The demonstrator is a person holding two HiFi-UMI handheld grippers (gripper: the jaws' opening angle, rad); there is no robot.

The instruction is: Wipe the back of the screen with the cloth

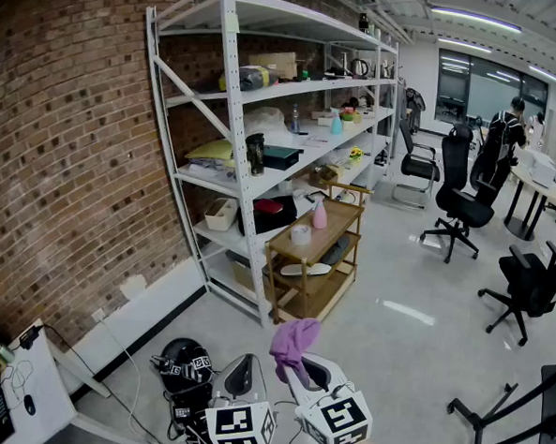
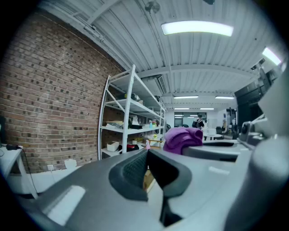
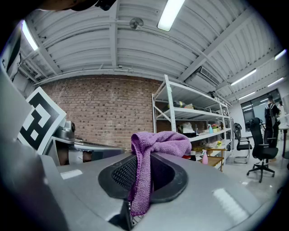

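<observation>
Cloth point(image 1: 294, 342), purple and bunched up, sits low in the middle of the head view, squeezed tight in the jaws of the right gripper point(image 1: 302, 370). The left gripper point(image 1: 240, 378) is just beside it on the left, jaws pressed together on nothing. I see no sure screen; the dark panel point(image 1: 554, 407) at the lower right edge may be it, nearer the right gripper.

The grey left tongs point(image 2: 147, 151) fill the bottom of the frame. Their two dark tips are pressed together, with nothing between them. Just right of the middle, a soft purple cloth point(image 2: 183, 137) sits in a bunch. A red brick wall point(image 2: 54, 99) covers the left side. Next to it stands a tall white metal shelf rack point(image 2: 132, 117) with small things on it. A long bright ceiling light point(image 2: 197, 28) glows at the top.
</observation>
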